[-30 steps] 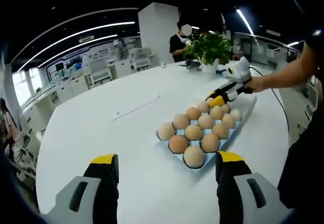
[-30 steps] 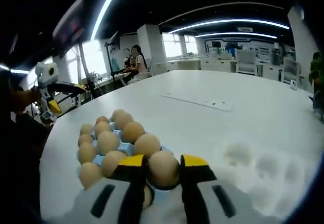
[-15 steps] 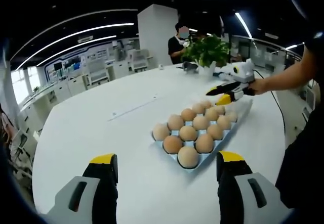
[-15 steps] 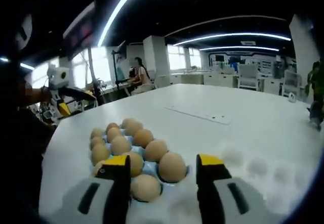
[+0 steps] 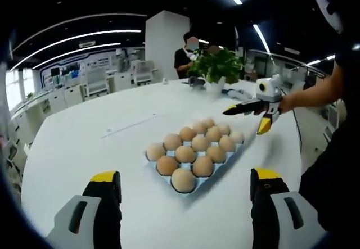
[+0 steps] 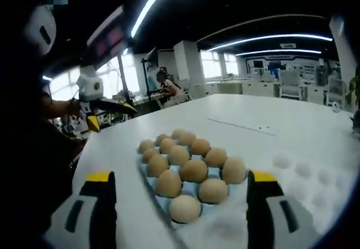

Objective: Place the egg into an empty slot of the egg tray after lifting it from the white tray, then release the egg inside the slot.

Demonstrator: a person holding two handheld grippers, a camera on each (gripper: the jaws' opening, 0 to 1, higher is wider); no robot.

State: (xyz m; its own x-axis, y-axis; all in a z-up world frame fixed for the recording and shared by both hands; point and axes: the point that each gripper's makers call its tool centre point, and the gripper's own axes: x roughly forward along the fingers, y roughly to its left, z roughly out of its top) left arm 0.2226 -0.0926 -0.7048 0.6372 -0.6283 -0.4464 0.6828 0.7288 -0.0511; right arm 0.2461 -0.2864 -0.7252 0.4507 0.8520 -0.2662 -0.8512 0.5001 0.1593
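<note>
1. Right gripper view: right gripper (image 6: 175, 195), jaws spread and holding nothing, is hovering just short of the egg tray (image 6: 159, 197).
2. The egg (image 6: 234, 170) is sitting in a near-corner slot, between the jaws.
3. Left gripper (image 5: 185, 195), jaws parted and holding nothing, is idling at the tray's opposite end.

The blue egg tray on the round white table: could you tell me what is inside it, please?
Brown eggs fill the blue egg tray, twelve countable in the left gripper view. The eggs cover the slots, so no empty one is confirmed.
</note>
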